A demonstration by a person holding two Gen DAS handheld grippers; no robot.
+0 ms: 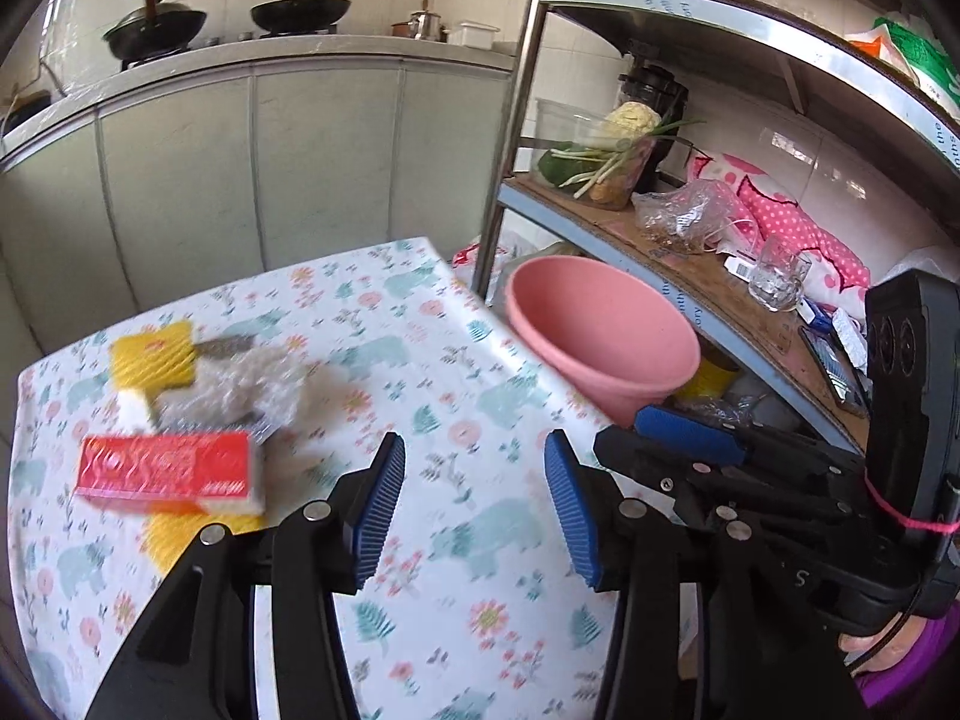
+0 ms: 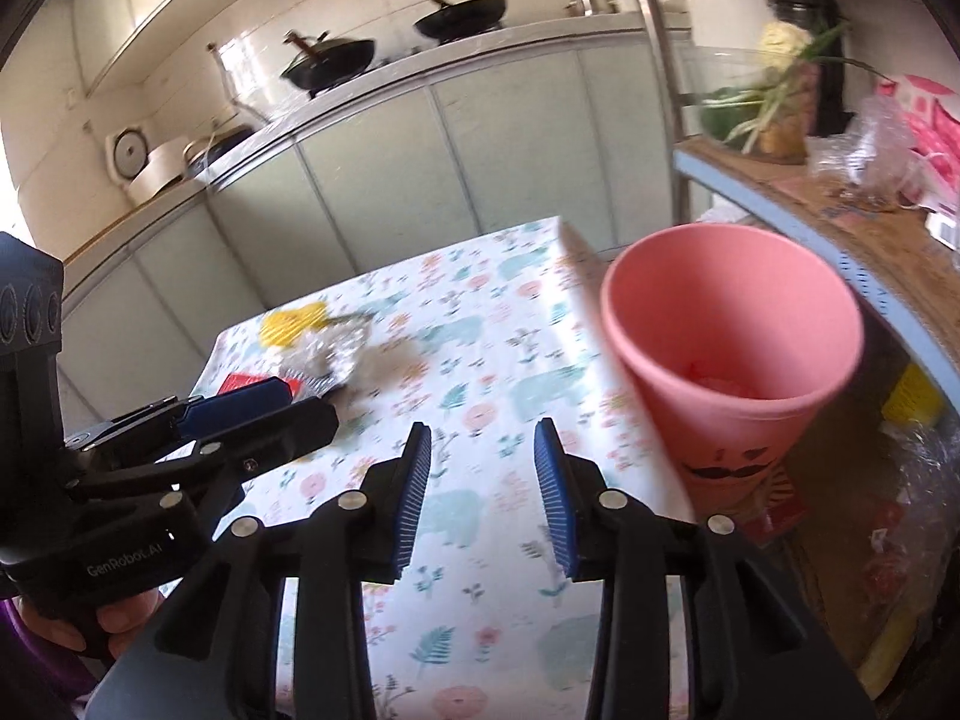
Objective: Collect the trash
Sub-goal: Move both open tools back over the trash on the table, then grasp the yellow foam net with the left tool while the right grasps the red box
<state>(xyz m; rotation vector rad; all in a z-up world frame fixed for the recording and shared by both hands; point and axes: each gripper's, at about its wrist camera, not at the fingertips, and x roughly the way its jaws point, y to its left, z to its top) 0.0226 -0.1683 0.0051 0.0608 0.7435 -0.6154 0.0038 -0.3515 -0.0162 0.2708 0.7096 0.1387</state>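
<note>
My bench [image 1: 420, 396], draped in a white oilcloth printed with teal bears and pink flowers, fills most of what I see, with a steel shelf rack [image 1: 690, 264] hard against its right edge. Between bench edge and rack stands the tall pink plastic bin [image 2: 732, 324], a moustache drawn on its side; something pale and pinkish lies at its bottom, too blurred for me to name.

The trash sits in a loose heap on the far left part of the bench, well apart from the bin: a flat red carton with gold lettering [image 1: 168, 468], a yellow ribbed wrapper [image 1: 153, 357] behind it, and between them a crumpled clear plastic bag [image 1: 240, 390], soft and shiny, likely to slip unless I pinch a good fold.

My left claw [image 1: 474, 504] is released, blue ribbed pads spread with only tablecloth between them. My right claw [image 2: 483, 498] is also released and holds nothing, hanging over the bench just beside the bin.

I judge I am between pieces, with nothing in hand and the heap not yet cleared. Next I should take the left claw across to the heap, come down over the red carton or the bag, clench firmly, then carry it over the bin's rim before letting go.
</note>
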